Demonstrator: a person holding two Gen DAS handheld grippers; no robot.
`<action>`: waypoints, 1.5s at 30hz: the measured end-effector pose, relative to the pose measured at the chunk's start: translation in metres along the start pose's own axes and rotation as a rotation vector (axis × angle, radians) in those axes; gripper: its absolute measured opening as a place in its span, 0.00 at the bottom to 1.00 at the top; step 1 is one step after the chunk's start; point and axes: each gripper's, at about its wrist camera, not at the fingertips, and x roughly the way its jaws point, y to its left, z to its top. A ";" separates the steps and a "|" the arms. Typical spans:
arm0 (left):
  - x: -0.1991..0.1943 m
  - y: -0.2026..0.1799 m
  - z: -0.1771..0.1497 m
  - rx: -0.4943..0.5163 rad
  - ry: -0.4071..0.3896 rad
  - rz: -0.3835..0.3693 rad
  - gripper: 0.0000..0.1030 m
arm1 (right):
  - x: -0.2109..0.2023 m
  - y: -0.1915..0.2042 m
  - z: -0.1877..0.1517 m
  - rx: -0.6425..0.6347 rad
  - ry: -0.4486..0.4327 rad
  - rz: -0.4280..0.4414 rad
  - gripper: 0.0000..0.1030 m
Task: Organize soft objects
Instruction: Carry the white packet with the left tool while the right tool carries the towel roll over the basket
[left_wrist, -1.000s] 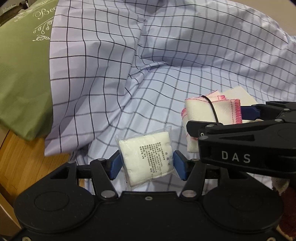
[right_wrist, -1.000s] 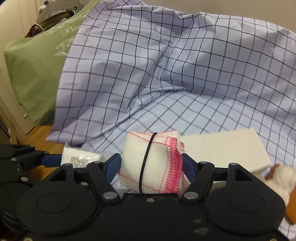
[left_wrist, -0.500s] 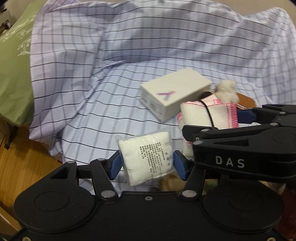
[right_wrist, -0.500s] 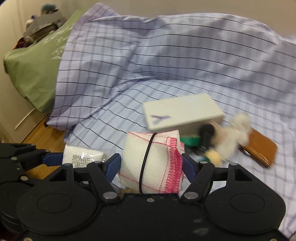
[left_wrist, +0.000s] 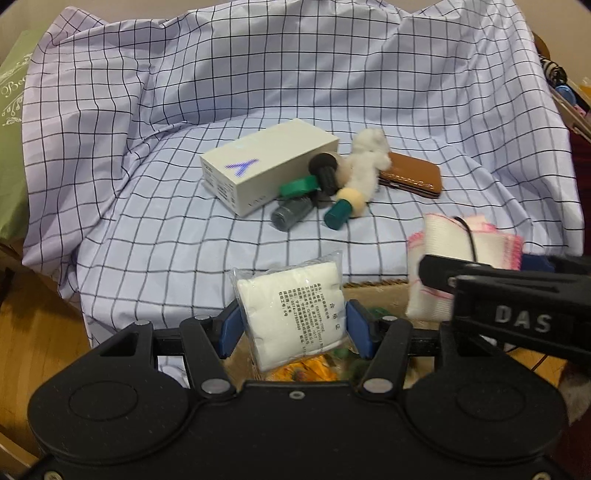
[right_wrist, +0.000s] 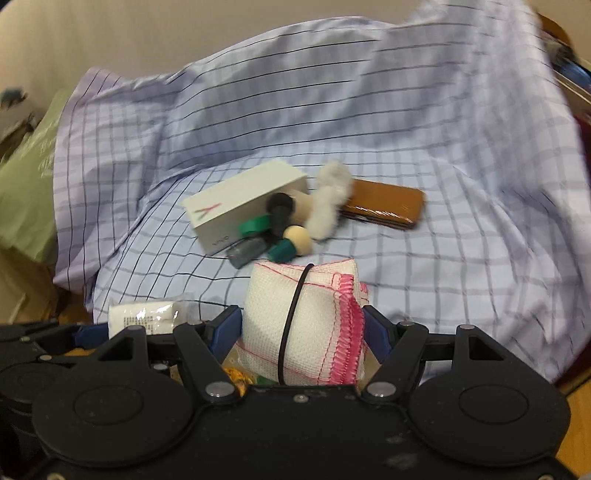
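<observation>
At the far left a green pillow (left_wrist: 9, 147) lies against the edge of the checked sheet (left_wrist: 295, 74) that covers the bed.

The left gripper (left_wrist: 293, 326) is closed on a sealed packet of white cotton pads (left_wrist: 291, 310); its blue pads press the packet from both sides and hold it above the near edge of the sheet. In the right wrist view the same packet (right_wrist: 142, 314) shows low on the left.

Further back, in the middle of the sheet, lies a white box (left_wrist: 266, 170) with a blue mark on top. Just beside its right end sits a small heap: a green tape roll (left_wrist: 297, 186), a grey bottle (left_wrist: 290, 216), a black-handled brush (left_wrist: 325, 173) and a green-handled sponge brush (left_wrist: 345, 208). A white fluffy toy (left_wrist: 367, 158) rests against them, and a brown leather case (left_wrist: 412, 173) lies right of the toy, touching it.

The right gripper (right_wrist: 303, 330) clamps a folded white cloth with pink stitching (right_wrist: 306, 321), bound by a black band (right_wrist: 291, 325). In the left wrist view this cloth (left_wrist: 447, 240) hangs just right of the packet, over the sheet's near edge.
</observation>
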 end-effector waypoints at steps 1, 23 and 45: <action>-0.002 -0.002 -0.003 -0.005 -0.001 -0.003 0.54 | -0.007 -0.005 -0.006 0.024 -0.006 -0.004 0.68; -0.025 -0.004 -0.047 -0.106 0.032 -0.032 0.54 | -0.076 0.008 -0.067 0.021 -0.137 -0.078 0.68; -0.022 0.007 -0.061 -0.127 0.047 -0.006 0.75 | -0.068 0.013 -0.070 0.007 -0.090 -0.097 0.68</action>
